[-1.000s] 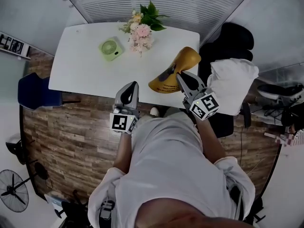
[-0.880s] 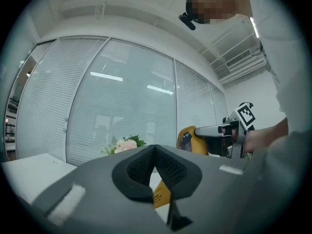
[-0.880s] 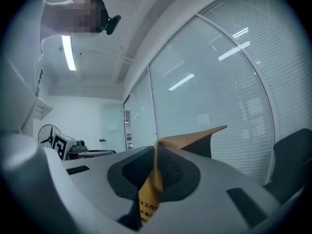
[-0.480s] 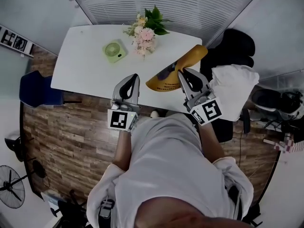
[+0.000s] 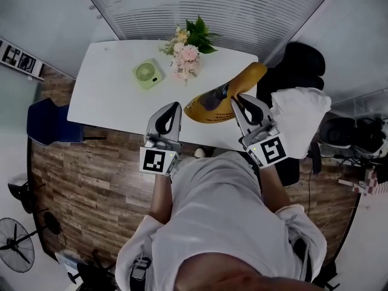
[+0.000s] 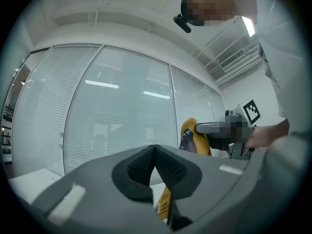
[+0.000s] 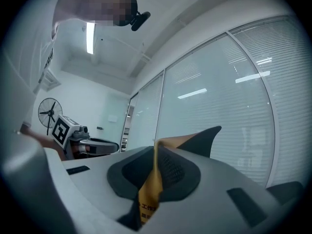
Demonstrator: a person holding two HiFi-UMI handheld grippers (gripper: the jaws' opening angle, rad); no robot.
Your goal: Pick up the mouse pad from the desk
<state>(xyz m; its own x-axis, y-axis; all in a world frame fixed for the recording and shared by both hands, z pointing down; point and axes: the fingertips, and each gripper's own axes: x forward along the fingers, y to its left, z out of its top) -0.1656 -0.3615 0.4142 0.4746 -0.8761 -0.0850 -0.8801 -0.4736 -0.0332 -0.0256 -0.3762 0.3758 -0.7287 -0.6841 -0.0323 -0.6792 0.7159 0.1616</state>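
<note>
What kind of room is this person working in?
Probably an office or meeting room: a white desk with a small green fan and flowers, backed by a glass wall with blinds.

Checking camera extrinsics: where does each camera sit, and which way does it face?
Head view: on the person's head, steeply down at the desk; shows torso, arms, left gripper, right gripper.
Left gripper view: on that gripper, level past its closed jaws toward blinds; shirt at right.
Right gripper view: on that gripper, level past jaws clamping the mouse pad; shirt at left.
Shared: each gripper view shows the other gripper; all show the mouse pad.
</note>
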